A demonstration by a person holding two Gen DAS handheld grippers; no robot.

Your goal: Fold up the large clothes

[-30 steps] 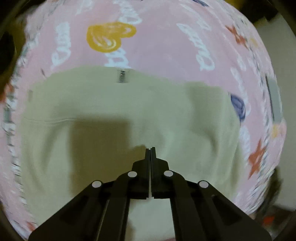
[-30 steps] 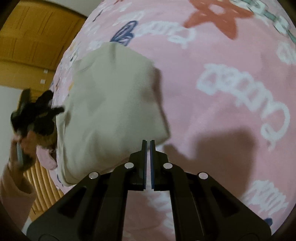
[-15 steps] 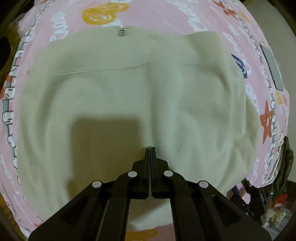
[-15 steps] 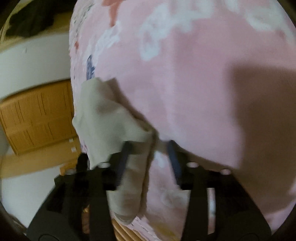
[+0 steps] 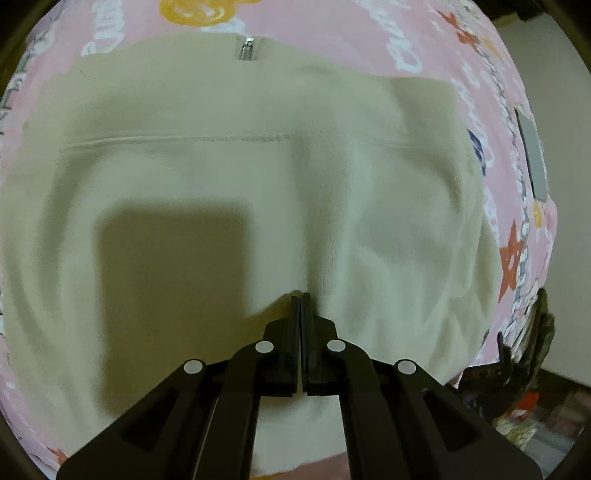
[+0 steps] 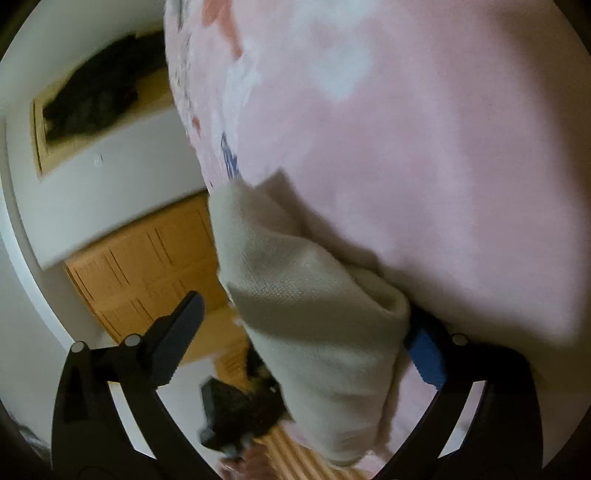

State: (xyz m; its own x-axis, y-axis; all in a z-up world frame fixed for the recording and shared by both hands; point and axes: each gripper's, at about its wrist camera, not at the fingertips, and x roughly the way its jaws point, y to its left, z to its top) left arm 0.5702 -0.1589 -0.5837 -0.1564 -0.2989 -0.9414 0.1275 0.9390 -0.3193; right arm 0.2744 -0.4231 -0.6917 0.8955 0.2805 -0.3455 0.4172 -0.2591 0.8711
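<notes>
A cream garment (image 5: 258, 177) with a small metal zipper (image 5: 246, 50) at its far edge lies folded flat on a pink printed blanket (image 5: 332, 29). My left gripper (image 5: 300, 297) points steeply down, shut, its tips against the cloth at a shallow crease; whether any fabric is pinched does not show. In the right wrist view the garment's thick folded edge (image 6: 314, 295) sits between the jaws of my right gripper (image 6: 299, 332), which are opening wide. The blue-padded finger (image 6: 424, 350) lies close against the fold on the blanket side; the other finger (image 6: 177, 332) stands well apart from it.
A grey flat item (image 5: 532, 155) lies on the blanket's right edge, with dark clutter (image 5: 517, 387) on the floor beyond it. Past the bed's edge are a wooden door (image 6: 147, 266), white walls and a dark blurred object (image 6: 236, 413).
The left gripper has come down closer to the garment, staying shut. The right gripper has dropped, rolled and gone from shut to wide open, with the garment's folded edge now between its jaws.
</notes>
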